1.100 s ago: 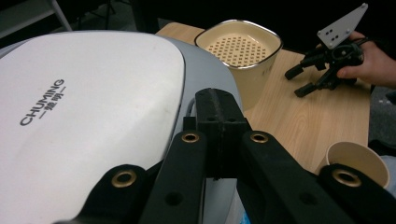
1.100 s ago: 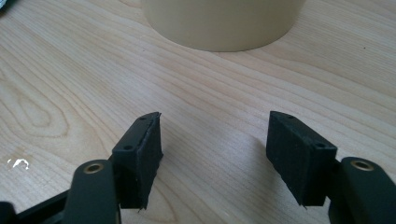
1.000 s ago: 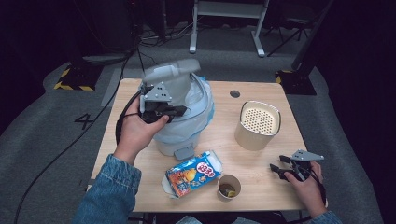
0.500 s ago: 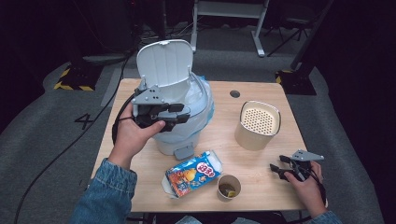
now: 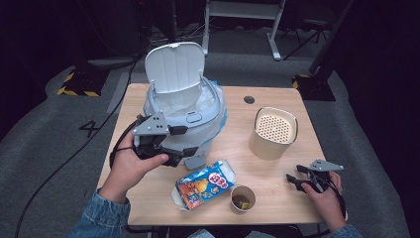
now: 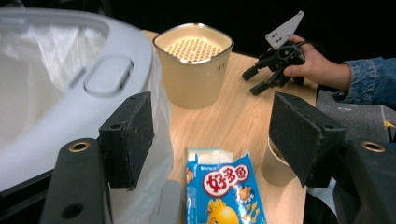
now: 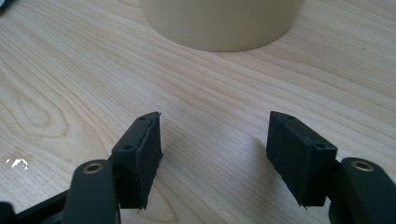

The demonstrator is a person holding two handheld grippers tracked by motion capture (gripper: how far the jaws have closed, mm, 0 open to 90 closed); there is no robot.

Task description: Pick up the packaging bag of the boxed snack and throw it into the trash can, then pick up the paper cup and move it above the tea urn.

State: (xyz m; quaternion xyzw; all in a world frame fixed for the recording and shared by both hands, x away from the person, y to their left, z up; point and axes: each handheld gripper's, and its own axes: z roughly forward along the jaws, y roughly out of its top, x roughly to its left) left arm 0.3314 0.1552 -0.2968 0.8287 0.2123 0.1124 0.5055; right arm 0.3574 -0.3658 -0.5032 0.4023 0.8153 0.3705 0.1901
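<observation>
A: Table (image 5: 277, 163) first. Where did the work sit at this frame?

B: At the lidded bin (image 5: 184, 106), rear-left of the table, lid upright and the white liner exposed. The left gripper (image 5: 171, 154) hovered at the bin's front wall, just above the pedal tab, jaws wide apart with nothing between them.

A: Which thing looked next in line?

B: My reading: the snack packet (image 5: 204, 184). It lay flat on the wood just right of and nearer the person than the left gripper. In the left gripper view the snack packet (image 6: 224, 186) sat directly below the gap between the jaws, its long axis running roughly along the gripper's line of sight.

A: Which hand was nearer?

B: The left, clearly. The right gripper (image 5: 300, 179) rested low at the table's right front corner, well apart from the packet, with the paper cup (image 5: 242, 199) lying between. Its jaws stood well open and empty over bare wood.

A: Other items?

B: The beige perforated-top canister (image 5: 273, 133) stood right of the bin, ahead of the right gripper. The paper cup sat just beside the packet's right end; whether they touched, I could not tell.
</observation>
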